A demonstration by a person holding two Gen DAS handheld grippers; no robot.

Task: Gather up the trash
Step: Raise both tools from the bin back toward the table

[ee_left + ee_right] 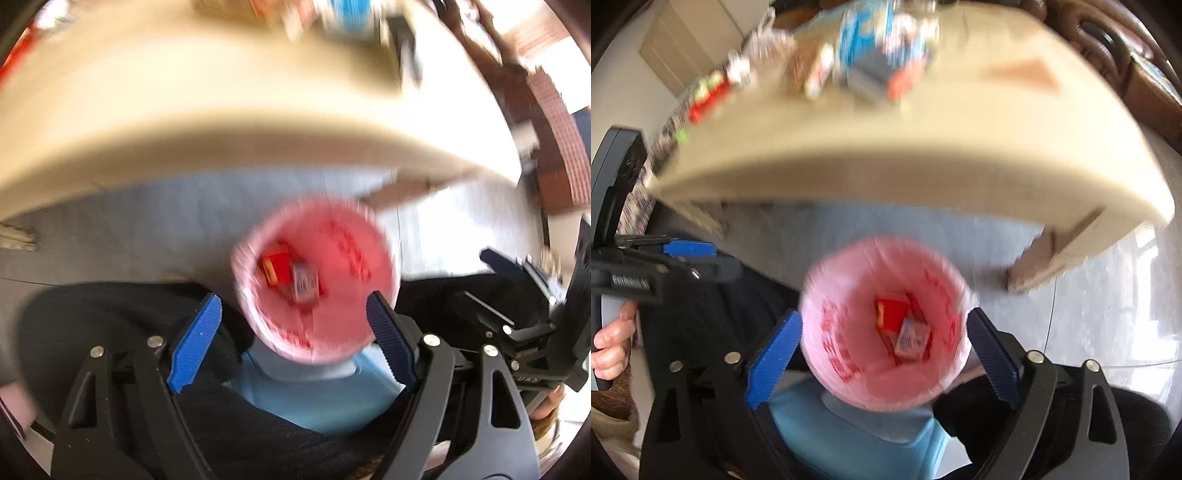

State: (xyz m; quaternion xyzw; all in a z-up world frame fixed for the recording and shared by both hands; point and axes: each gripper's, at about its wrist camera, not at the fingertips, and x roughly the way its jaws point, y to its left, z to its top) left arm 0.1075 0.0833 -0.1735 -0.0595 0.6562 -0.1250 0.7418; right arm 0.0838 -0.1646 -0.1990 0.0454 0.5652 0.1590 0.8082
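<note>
A bin lined with a pink bag (343,251) (846,295) stands on the floor below both grippers. Inside lie a red box (277,264) (892,310) and a small white and blue box (306,283) (913,338). My left gripper (293,302) hangs open above the bin's mouth and holds nothing. My right gripper (884,319) is open too, above the same bin, with empty jaws. Each gripper shows at the edge of the other's view. Blurred wrappers and a blue and white package (864,40) lie on the beige table (184,129) (923,166).
The table's thick front edge hangs just beyond the bin. The bin's light blue body (314,398) (849,435) sits between a person's dark-clad legs (110,314). A hand (613,339) grips the left tool's handle. A table leg (1034,258) stands on grey floor to the right.
</note>
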